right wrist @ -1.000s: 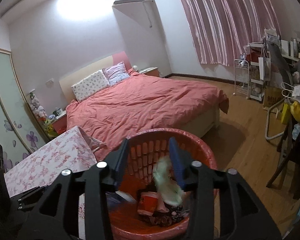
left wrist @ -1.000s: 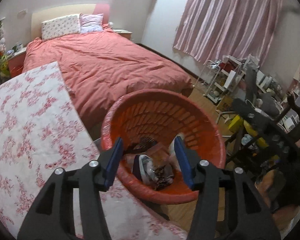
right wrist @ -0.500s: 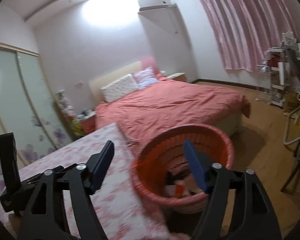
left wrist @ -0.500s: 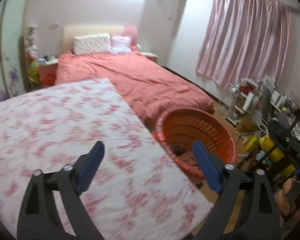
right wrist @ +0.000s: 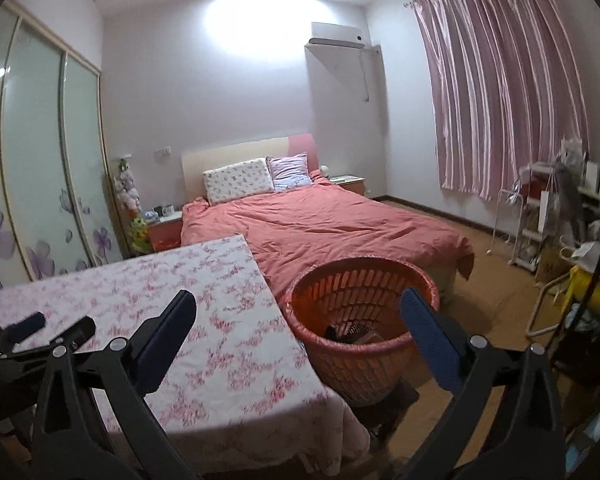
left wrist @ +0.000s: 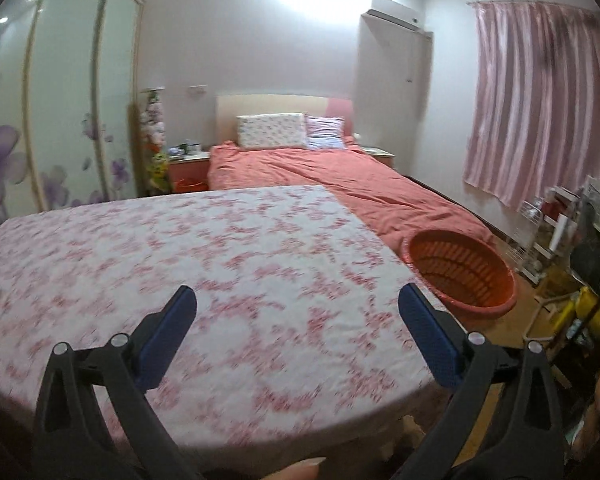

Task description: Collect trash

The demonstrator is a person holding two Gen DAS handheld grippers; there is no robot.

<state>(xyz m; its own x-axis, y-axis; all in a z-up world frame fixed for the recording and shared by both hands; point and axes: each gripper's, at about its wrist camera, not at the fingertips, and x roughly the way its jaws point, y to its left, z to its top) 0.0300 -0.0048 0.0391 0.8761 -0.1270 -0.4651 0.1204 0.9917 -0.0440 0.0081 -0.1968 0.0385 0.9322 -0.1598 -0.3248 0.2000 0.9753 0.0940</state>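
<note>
An orange slatted basket [right wrist: 352, 286] stands on the floor between the floral-cloth table [right wrist: 140, 292] and the bed, with dark trash [right wrist: 350, 332] lying in its bottom. From the left wrist view the basket [left wrist: 460, 268] sits past the table's right corner. My left gripper [left wrist: 297, 296] hangs over the tablecloth [left wrist: 220, 256]; its jaws are opening wide with nothing between them. My right gripper [right wrist: 298, 298] hovers over the table's edge and the basket's near rim; its jaws are also opening and are empty. The left gripper [right wrist: 62, 322] shows at the left of the right wrist view.
A bed with a salmon quilt [right wrist: 320, 224] lies behind the table and basket. A glass-door wardrobe [left wrist: 60, 120] lines the left wall. Cluttered racks and a chair [right wrist: 556, 232] crowd the right side, beside open wooden floor [right wrist: 488, 292]. A fingertip [left wrist: 300, 465] shows at the left wrist view's bottom edge.
Both grippers drew back from above the basket to over the table, and their jaws spread wide. The pale wrapper seen between the right fingers is gone from them.
</note>
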